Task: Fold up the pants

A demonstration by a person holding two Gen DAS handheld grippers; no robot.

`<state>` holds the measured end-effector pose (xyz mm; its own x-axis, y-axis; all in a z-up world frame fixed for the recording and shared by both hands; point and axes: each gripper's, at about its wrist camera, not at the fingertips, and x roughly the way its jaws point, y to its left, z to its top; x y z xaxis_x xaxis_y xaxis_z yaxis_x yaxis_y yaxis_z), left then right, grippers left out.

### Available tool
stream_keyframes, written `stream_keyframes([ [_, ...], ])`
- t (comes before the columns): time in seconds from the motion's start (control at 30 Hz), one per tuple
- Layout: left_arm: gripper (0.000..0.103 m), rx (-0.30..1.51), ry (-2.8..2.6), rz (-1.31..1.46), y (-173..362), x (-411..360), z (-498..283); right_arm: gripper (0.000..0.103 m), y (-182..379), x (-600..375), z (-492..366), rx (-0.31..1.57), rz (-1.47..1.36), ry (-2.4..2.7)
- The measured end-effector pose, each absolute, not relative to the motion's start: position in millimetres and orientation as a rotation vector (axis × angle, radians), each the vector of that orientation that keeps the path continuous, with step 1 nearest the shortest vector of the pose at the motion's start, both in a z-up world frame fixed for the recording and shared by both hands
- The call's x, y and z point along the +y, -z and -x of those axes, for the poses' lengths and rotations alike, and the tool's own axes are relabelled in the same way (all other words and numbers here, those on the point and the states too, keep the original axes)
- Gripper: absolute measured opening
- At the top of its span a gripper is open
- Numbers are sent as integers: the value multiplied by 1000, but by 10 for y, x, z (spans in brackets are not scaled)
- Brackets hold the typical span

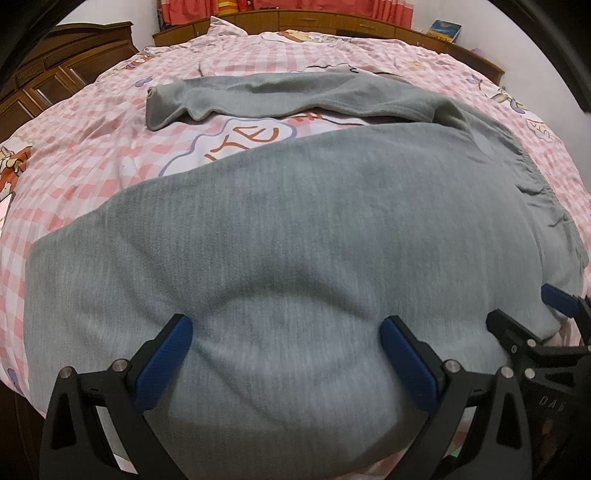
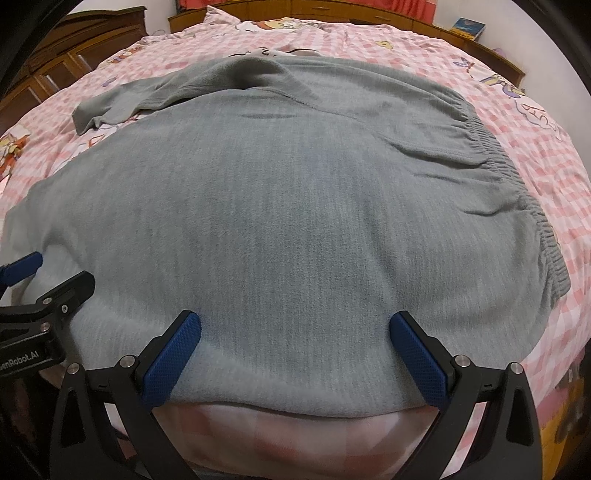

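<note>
- The left gripper (image 1: 286, 334) is low over the near side of the grey pants (image 1: 295, 229). Its two blue fingers (image 1: 164, 360) are spread wide apart, with grey cloth between them. It is not pinching anything.
- The right gripper (image 2: 295, 328) is just beside it, over the near edge of the pants (image 2: 288, 206). Its blue fingers (image 2: 419, 360) are also spread wide and hold nothing.
- Each camera sees the other gripper at its side, so the two are close together.
- The pants lie flat on a bed with a pink checked sheet (image 1: 74, 147). One leg is near the grippers. The other leg (image 1: 229, 96) lies farther back, and pink sheet shows between the two legs.
- The stretchy waistband (image 2: 517, 177) is on the right side.
- A brown wooden headboard (image 1: 295, 20) stands at the far end of the bed. A book (image 1: 445, 29) rests on its top ledge, and a dark wooden wardrobe (image 1: 55, 59) is on the left.
</note>
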<state>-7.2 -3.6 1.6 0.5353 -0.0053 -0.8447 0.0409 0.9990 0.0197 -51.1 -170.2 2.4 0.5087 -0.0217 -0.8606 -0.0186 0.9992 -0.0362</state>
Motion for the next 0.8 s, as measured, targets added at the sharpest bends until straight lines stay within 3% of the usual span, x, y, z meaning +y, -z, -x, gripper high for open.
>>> stream_keyframes([
  [0.8,103,1040,61,-166,-312,126,-147,100,-529,-2161,173,1071,88,-90],
])
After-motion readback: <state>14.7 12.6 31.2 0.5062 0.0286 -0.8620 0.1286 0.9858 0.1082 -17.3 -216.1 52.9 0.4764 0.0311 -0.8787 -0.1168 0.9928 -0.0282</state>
